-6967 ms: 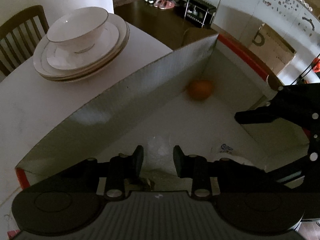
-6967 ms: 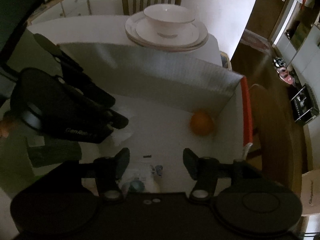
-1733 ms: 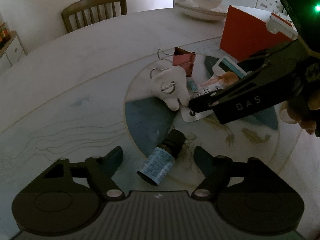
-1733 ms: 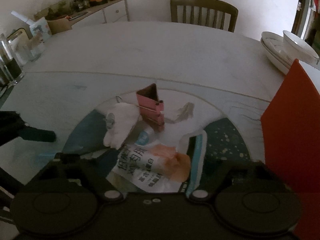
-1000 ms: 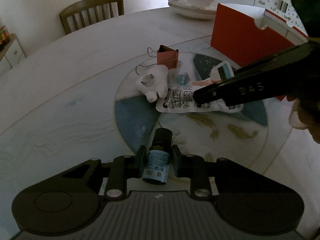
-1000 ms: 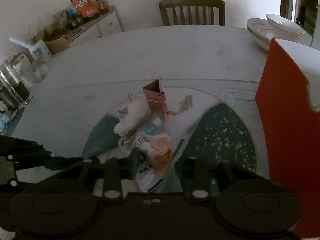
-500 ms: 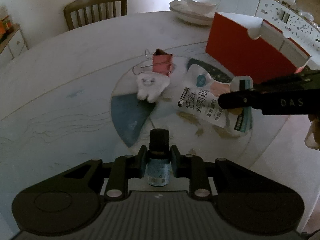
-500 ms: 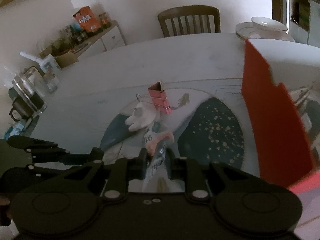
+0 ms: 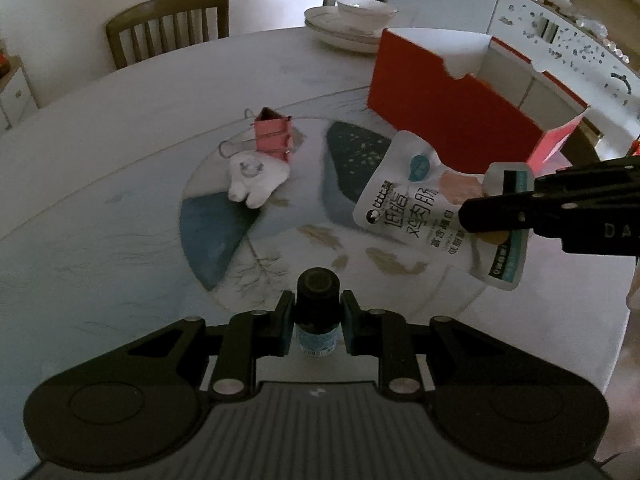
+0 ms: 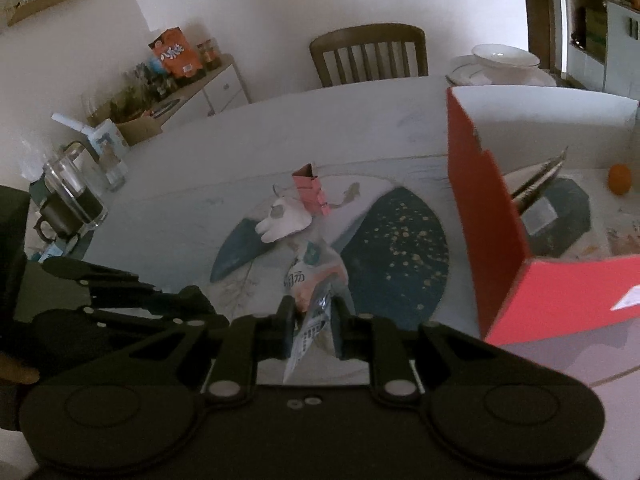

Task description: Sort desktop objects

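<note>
Both your tools are loaded.
Left tool (image 9: 315, 318) clamps the small bottle (image 9: 317, 312); right tool (image 10: 313, 322) pinches the snack pouch (image 10: 312, 304).

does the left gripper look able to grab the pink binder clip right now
Probably not as things stand. The left gripper has its tongs shut on the small dark bottle, so nothing else fits between them. The pink binder clip lies on the table ahead with a clear path, but the bottle must go first.

Both grippers are matte black plastic: left gripper (image 9: 317, 319) has silver screws and a ribbed grey plate, right gripper (image 10: 313, 323) shows white "DA" lettering.
</note>
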### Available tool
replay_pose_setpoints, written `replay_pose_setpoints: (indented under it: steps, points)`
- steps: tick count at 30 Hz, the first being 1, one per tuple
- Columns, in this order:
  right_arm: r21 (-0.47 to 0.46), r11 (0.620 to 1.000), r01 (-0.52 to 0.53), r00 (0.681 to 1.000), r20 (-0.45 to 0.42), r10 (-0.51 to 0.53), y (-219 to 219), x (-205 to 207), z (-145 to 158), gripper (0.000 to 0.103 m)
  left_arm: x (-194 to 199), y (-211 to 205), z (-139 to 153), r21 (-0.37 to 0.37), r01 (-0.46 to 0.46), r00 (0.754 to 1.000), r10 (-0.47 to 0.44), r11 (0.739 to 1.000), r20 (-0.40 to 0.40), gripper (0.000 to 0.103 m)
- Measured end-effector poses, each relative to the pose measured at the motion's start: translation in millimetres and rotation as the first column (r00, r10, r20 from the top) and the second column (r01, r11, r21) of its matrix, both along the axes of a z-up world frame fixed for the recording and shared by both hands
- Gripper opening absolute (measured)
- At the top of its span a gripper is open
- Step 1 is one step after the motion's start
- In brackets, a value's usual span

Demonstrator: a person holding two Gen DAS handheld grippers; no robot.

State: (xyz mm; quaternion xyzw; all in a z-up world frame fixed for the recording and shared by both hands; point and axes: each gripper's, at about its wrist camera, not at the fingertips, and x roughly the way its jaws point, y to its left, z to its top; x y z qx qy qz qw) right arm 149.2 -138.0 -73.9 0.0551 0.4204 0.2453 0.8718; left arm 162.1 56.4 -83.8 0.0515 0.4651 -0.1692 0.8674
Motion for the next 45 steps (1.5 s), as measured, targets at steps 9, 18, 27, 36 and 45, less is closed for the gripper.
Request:
replay_pose_setpoints:
  steps: [9, 18, 27, 36, 45]
  points:
    - [0.022, 1.0, 0.014, 0.999, 0.031, -0.015, -27, -14, 26, 0.017, -2, -26, 31, -0.037, 0.036, 0.999, -0.034, 0.999, 0.03, 0.023]
    - [0.024, 0.999, 0.042, 0.997, 0.056, -0.043, -66, -22, 50, 0.017, 6, -65, 57, -0.072, 0.087, 0.994, -0.082, 0.994, 0.068, 0.023]
    - [0.061, 0.996, 0.064, 0.993, 0.092, -0.07, -110, -19, 66, 0.017, 14, -105, 73, -0.084, 0.127, 0.989, -0.119, 0.988, 0.093, 0.023]
    - [0.066, 0.994, 0.084, 0.987, 0.131, -0.092, -150, -2, 79, 0.017, 30, -146, 89, -0.076, 0.159, 0.981, -0.148, 0.984, 0.128, 0.023]
    - [0.061, 0.988, 0.139, 0.977, 0.157, -0.147, -195, 19, 82, 0.017, 52, -184, 99, -0.064, 0.186, 0.975, -0.176, 0.981, 0.139, 0.023]
